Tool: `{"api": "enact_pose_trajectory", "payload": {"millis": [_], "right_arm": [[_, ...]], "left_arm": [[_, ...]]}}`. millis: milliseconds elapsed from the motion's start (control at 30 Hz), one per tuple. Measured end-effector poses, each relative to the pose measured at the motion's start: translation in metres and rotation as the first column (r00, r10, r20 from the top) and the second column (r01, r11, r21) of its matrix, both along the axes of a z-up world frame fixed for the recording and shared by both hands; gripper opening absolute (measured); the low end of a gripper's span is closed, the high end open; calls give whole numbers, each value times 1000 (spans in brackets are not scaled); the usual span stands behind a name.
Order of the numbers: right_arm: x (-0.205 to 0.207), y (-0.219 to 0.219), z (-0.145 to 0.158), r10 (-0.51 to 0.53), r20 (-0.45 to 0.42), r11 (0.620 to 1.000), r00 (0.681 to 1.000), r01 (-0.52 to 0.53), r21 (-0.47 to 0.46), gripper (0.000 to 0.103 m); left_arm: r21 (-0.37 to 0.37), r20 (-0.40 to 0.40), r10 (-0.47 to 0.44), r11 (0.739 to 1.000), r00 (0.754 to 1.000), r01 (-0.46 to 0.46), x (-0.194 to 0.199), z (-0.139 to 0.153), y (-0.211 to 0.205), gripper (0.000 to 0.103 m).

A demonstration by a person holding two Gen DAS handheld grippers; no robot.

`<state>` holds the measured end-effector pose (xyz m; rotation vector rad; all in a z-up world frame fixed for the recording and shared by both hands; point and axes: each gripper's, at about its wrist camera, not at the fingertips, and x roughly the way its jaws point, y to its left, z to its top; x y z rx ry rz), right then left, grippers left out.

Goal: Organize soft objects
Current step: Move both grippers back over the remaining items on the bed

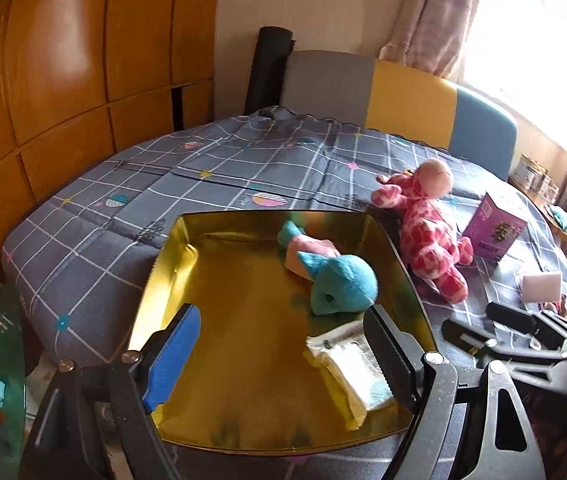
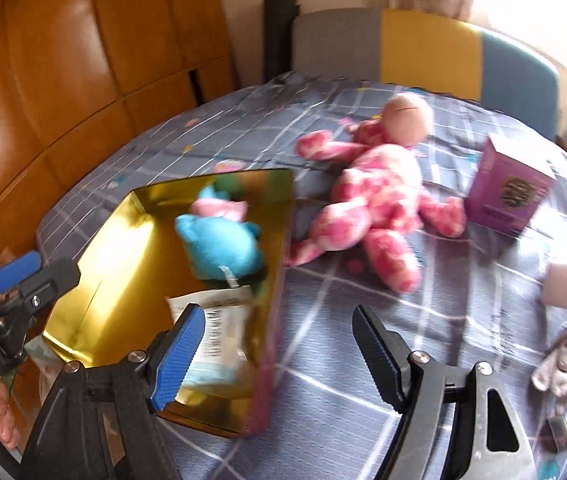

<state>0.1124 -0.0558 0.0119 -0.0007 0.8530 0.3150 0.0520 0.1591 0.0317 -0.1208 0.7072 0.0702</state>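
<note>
A gold-lined box (image 1: 243, 424) sits on a grey checked cloth. Inside lie a blue and pink plush (image 1: 339, 284) and a soft white packet (image 1: 351, 368). A pink spotted plush giraffe (image 1: 427, 232) lies on the cloth right of the box. My left gripper (image 1: 283, 344) is open and empty, above the near part of the box. My right gripper (image 2: 279, 344) is open and empty, astride the box's right wall (image 2: 279, 280), with the giraffe (image 2: 375, 200) beyond it. The left gripper shows at the left edge of the right wrist view (image 2: 15, 276).
A purple carton (image 1: 495, 232) and a white foam block (image 1: 541, 286) stand right of the giraffe. A small grey plush (image 2: 563, 356) lies at the far right. A wooden wardrobe (image 1: 63, 80) is on the left, a grey, yellow and blue headboard (image 1: 403, 96) behind.
</note>
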Motion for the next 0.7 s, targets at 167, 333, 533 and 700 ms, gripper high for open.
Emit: {"api": "enact_pose_trajectory", "payload": {"millis": [167,333,533,700], "right_arm": [[-6,-37,7,-85,16,996,996,85,-5,77],[-14,-75,11,-157,26,987,987,157,-13,77],[-28,-138,15,-286,37,958,957,287,-25,77],[-47,-214,21,-455,30,890,890,455,-7,77]], "left_arm": [[13,-5,-53,999,999,53,-1,-1,-17,84],[42,-12,-113,993,994,114,-1,0,-38,84],[49,-21,-190,980,982,191,1,2,-65,85],[57,-16,-274,960,962,274,4,6,-98,85]]}}
